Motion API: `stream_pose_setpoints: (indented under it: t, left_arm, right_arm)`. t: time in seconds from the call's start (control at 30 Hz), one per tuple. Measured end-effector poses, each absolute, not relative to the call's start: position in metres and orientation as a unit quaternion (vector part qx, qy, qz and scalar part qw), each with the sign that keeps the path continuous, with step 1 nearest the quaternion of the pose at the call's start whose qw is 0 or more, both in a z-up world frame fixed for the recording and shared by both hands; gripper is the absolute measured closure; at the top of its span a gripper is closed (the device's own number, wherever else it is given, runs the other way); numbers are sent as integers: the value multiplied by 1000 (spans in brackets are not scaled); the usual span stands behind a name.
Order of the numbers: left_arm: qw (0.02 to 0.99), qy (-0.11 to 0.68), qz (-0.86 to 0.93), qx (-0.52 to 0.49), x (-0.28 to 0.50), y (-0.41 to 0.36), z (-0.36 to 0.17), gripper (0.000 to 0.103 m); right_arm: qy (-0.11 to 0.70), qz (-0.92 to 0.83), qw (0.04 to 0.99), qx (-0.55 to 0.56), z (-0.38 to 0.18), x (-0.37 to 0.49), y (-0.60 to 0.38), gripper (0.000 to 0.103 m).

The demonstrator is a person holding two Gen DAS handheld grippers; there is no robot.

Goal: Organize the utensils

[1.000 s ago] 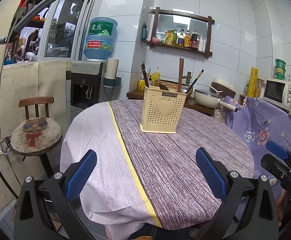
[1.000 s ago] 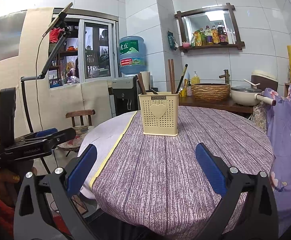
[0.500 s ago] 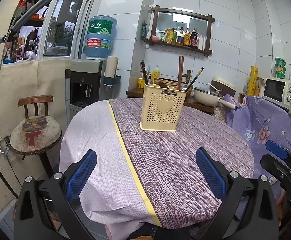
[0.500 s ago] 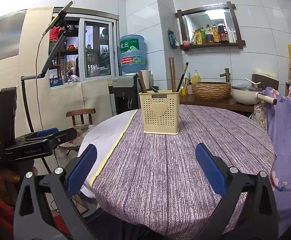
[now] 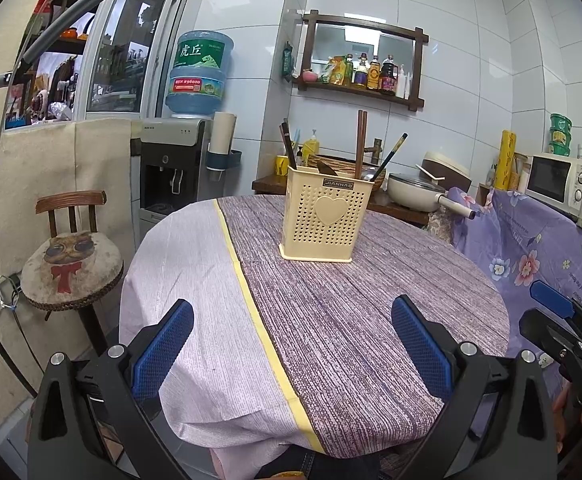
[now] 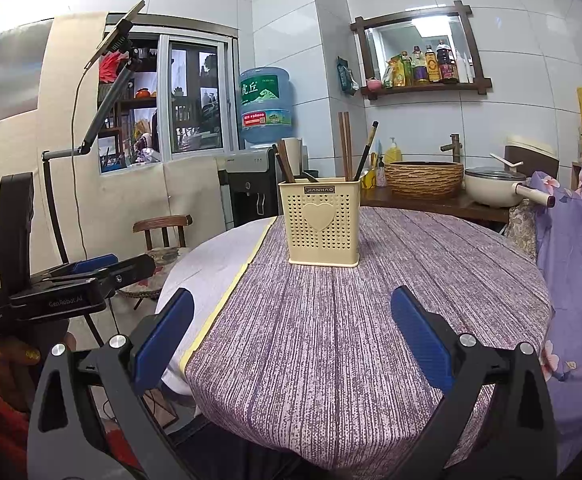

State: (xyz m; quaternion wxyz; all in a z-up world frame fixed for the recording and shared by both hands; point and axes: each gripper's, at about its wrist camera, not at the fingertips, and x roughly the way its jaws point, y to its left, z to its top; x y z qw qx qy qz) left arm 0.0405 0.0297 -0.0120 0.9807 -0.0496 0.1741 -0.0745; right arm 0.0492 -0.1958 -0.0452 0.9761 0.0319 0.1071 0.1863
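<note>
Both grippers, left [image 5: 291, 344] and right [image 6: 293, 338], hover with jaws spread empty, facing the utensil holder [image 6: 323, 222] at twelve o'clock holding upright chopsticks [image 6: 345, 146].

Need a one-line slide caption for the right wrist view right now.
Open right claw faces a cream utensil holder of chopsticks on the purple tablecloth.

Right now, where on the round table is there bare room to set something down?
Most of the striped purple tablecloth is bare, from the cream perforated utensil holder to the near edge by both open tongs. The pale lilac strip left of the yellow stripe is free too. Only the holder's spot, with its chopsticks, is crowded.
</note>
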Motion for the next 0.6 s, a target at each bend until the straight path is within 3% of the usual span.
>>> stream_pose_setpoints:
  t: [0.6]
  left_arm:
    - [978, 180, -86, -62, 40, 32, -11, 5]
  right_arm:
    - [111, 187, 975, 35, -47, 52, -200, 6]
